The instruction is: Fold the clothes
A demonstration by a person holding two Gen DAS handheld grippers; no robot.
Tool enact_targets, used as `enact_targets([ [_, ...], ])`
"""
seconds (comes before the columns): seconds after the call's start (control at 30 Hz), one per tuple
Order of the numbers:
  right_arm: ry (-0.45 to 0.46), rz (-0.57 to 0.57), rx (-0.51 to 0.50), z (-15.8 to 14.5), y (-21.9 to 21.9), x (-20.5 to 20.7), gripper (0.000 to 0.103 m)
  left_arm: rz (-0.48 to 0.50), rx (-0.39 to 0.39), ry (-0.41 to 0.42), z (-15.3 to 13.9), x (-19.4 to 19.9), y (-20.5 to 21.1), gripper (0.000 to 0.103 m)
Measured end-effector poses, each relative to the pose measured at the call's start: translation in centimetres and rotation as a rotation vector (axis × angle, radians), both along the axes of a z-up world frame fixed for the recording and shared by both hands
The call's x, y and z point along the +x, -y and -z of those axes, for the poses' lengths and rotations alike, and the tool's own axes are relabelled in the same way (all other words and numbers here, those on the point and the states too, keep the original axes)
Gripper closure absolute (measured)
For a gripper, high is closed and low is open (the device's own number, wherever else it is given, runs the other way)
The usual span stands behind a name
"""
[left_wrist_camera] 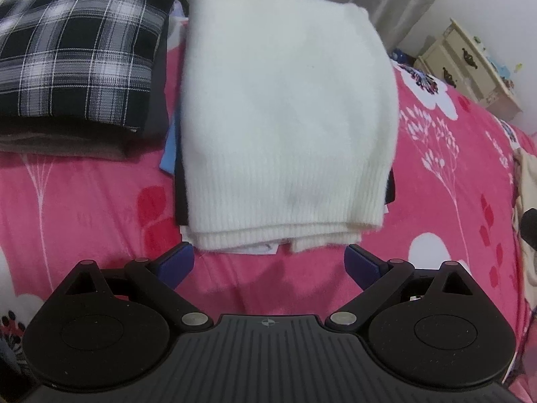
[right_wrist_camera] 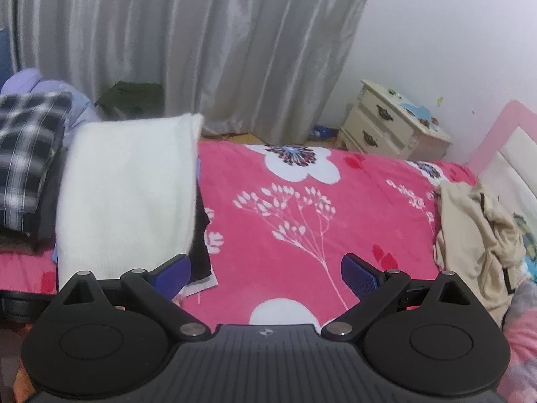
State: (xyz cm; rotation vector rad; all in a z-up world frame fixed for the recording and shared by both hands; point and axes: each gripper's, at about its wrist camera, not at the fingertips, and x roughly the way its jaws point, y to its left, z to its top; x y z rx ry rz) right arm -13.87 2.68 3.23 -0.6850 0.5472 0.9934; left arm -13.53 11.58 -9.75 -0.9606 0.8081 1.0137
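Item one: white knit sweater (left_wrist_camera: 285,117), folded into a thick rectangle, ribbed hem toward the viewer. It tops a small stack, with dark, pale blue and white layers peeping out beneath, on the pink floral bedspread (left_wrist_camera: 100,208). From the left gripper (left_wrist_camera: 269,263) it lies at twelve o'clock, just beyond the blue pads. The jaws stand wide apart and hold nothing.

Item two: black-and-white plaid garment (left_wrist_camera: 77,43), folded, on its own stack at ten o'clock of the sweater, close beside it.

Item three: beige garment (right_wrist_camera: 476,235), crumpled and unfolded, at three o'clock of the right gripper (right_wrist_camera: 266,273), near the pink headboard (right_wrist_camera: 503,127). It looks to be the next piece for folding. The right gripper's jaws are likewise spread and empty, over bare bedspread.

Handling, sweater: soft, fluffy, fairly light, yielding under any pinch. The folded layers are likely to slide apart if lifted by one edge. Best left alone, or taken at the ribbed hem corners with both claws.

Handling, beige garment: limp, thin woven cloth with dark trim, no stiffness. It should drape freely. Take hold at two outer corners or a seam, one claw each, and spread it flat first.

Background: grey curtain (right_wrist_camera: 201,50), cream nightstand (right_wrist_camera: 392,124).
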Motion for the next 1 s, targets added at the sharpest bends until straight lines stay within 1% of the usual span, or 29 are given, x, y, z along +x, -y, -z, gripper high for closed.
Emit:
enact_targets([
  [0.17,0.009,-0.019,-0.004,0.11,-0.46,-0.44,0.004,-0.001,0.048,0.020,-0.79,-0.13,0.01,0.006],
  [0.53,0.017,-0.042,-0.005,-0.17,-0.44,-0.45,0.004,-0.002,0.059,0.021,-1.00,-0.08,-0.29,0.006],
  [1.0,0.034,-0.073,-0.044,0.71,-0.55,-0.77,0.004,-0.002,0.059,0.018,-1.04,-0.05,-0.55,0.005],
])
